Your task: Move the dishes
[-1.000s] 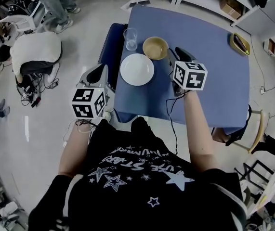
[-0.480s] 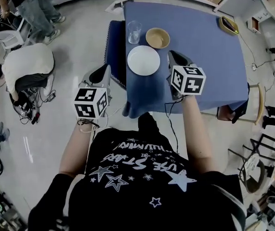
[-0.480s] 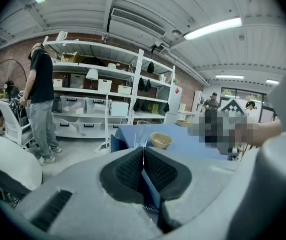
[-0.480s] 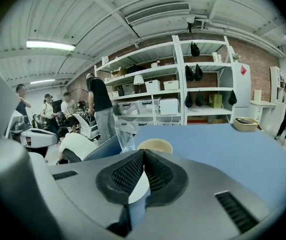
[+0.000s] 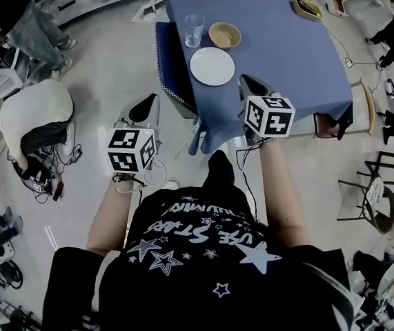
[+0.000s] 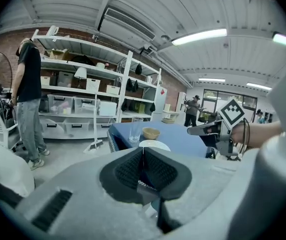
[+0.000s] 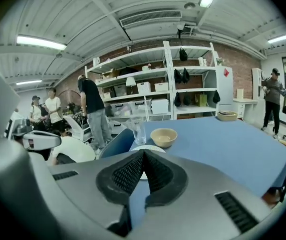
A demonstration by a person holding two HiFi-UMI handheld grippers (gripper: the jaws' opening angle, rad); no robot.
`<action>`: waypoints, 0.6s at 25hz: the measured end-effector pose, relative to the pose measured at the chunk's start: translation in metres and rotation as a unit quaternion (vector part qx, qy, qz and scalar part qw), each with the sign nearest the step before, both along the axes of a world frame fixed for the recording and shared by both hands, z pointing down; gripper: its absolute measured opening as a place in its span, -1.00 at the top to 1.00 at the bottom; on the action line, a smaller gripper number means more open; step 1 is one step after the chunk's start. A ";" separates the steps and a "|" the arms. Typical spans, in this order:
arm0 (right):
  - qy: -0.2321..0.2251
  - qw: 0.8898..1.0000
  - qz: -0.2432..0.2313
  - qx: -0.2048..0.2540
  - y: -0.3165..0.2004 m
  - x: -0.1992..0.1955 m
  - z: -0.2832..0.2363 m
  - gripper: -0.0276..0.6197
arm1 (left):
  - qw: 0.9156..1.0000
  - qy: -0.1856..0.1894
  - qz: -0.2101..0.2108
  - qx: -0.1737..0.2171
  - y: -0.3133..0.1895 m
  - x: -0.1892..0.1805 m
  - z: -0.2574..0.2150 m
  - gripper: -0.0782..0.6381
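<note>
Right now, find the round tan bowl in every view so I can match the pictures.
Head view: round tan bowl, top centre.
Left gripper view: bowl, small, near the centre.
Right gripper view: bowl, just right of centre, a little below the middle.
Shared landmark: the clear drinking glass stands just left of the bowl in all three views.

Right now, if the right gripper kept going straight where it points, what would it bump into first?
Most likely the white plate on the blue table, though depth is unclear.
</note>
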State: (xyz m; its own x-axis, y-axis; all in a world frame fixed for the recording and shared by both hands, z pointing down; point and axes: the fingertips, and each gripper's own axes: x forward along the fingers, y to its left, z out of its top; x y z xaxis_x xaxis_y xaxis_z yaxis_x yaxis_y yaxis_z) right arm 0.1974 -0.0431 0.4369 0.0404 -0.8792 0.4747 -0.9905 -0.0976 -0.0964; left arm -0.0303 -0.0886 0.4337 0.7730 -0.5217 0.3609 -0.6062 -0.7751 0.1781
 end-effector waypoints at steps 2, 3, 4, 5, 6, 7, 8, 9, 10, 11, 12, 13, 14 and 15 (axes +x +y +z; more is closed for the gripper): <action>0.003 1.000 0.008 0.001 0.010 -0.020 0.004 0.91 | 1.000 -0.002 0.008 -0.005 0.007 -0.020 0.010 0.73; 0.003 1.000 0.013 0.002 0.016 -0.029 0.005 0.91 | 1.000 -0.004 0.013 -0.006 0.010 -0.030 0.013 0.73; 0.005 1.000 0.018 0.002 0.022 -0.039 0.004 0.91 | 1.000 -0.005 0.019 -0.006 0.013 -0.038 0.015 0.73; 0.007 1.000 0.023 0.001 0.029 -0.048 0.003 0.91 | 1.000 -0.005 0.025 -0.005 0.016 -0.046 0.014 0.73; 0.008 1.000 0.028 0.000 0.035 -0.057 0.001 0.91 | 0.999 -0.003 0.032 -0.004 0.020 -0.053 0.012 0.73; 0.009 0.999 0.031 -0.001 0.042 -0.065 -0.001 0.91 | 0.999 -0.001 0.039 -0.003 0.023 -0.059 0.010 0.73; 0.010 0.999 0.035 -0.002 0.048 -0.074 -0.002 0.91 | 0.999 0.000 0.045 -0.002 0.026 -0.065 0.008 0.73; 0.011 0.999 0.038 -0.003 0.055 -0.081 -0.002 0.91 | 0.999 0.002 0.051 -0.001 0.028 -0.071 0.007 0.73; 0.012 0.999 0.043 -0.005 0.062 -0.088 -0.002 0.91 | 0.998 0.003 0.057 0.000 0.031 -0.075 0.007 0.73; 0.014 0.999 0.047 -0.007 0.069 -0.095 -0.002 0.91 | 0.998 0.004 0.064 0.000 0.034 -0.079 0.007 0.73; 0.015 0.998 0.052 -0.008 0.076 -0.100 -0.001 0.91 | 0.998 0.006 0.070 0.000 0.037 -0.082 0.008 0.73; 0.016 0.998 0.057 -0.009 0.083 -0.105 -0.001 0.91 | 0.997 0.007 0.074 -0.001 0.040 -0.085 0.009 0.73; 0.016 0.998 0.062 -0.010 0.089 -0.109 -0.001 0.91 | 0.997 0.009 0.079 -0.003 0.044 -0.087 0.010 0.73; 0.016 0.998 0.067 -0.012 0.096 -0.113 0.000 0.91 | 0.996 0.010 0.084 -0.006 0.047 -0.088 0.011 0.73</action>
State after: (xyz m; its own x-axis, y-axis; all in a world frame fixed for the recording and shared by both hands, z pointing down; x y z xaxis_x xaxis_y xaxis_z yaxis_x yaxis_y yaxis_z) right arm 0.0845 0.0528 0.4367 0.1719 -0.8538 0.4914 -0.9712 -0.2303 -0.0604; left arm -0.1186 -0.0415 0.4448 0.8560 -0.3803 0.3501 -0.4644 -0.8632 0.1980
